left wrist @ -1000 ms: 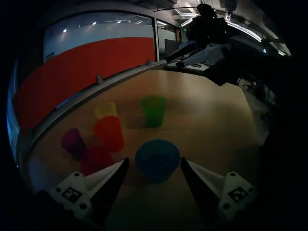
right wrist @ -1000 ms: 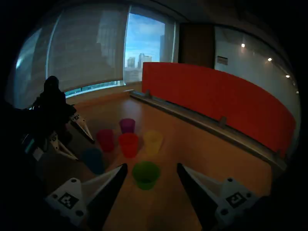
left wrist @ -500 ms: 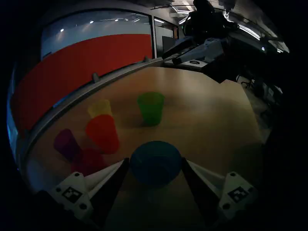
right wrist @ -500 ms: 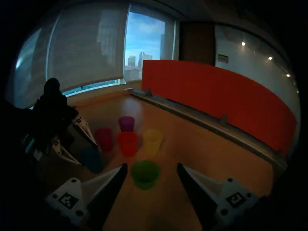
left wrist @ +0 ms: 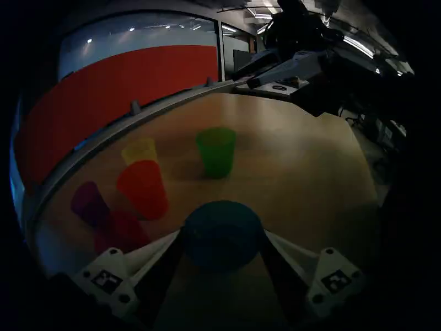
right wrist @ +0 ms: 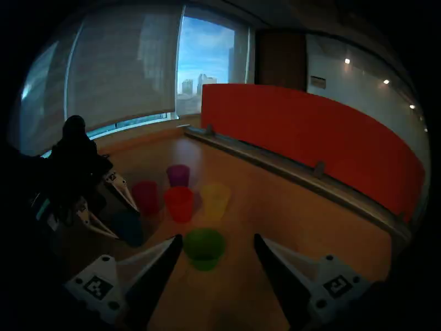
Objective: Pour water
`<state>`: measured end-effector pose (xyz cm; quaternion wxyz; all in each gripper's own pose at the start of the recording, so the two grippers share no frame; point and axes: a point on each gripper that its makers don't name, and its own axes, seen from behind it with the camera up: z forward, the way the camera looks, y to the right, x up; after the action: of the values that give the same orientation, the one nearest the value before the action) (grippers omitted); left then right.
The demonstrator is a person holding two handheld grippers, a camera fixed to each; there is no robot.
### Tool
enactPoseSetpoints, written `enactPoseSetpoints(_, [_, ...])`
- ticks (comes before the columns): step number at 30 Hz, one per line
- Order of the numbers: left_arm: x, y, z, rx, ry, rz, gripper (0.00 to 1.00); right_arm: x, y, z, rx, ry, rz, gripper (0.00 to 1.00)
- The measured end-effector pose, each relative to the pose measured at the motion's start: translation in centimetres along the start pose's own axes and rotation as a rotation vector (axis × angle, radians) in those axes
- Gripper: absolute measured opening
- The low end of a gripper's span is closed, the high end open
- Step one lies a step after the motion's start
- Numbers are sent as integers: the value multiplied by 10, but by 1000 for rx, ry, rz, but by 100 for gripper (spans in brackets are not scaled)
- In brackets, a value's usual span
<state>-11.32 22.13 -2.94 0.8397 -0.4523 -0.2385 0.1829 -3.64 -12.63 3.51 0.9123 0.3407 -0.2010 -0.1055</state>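
While between marker-tagged fingers [left wrist: 140,259], blue cup [left wrist: 222,234]

Two low cameras face each other across one table [left wrist: 308,165].
The left gripper view hangs close over the blue cup [left wrist: 222,234], looking past the green cup [left wrist: 215,151] to the right gripper [left wrist: 241,79] at the far edge. The right gripper view looks back toward the window [right wrist: 204,60], green cup nearest, left gripper [right wrist: 127,224] at the far left. Both share the huddle of cups [right wrist: 179,203] and the red screen [left wrist: 110,77] along one edge.
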Motion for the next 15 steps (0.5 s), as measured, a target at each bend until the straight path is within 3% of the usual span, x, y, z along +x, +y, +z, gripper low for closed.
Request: enactPoseSetpoints(15, [-1, -3, -6, 14, -11, 1, 88, -7, -6, 6, 15, -12, 5, 100])
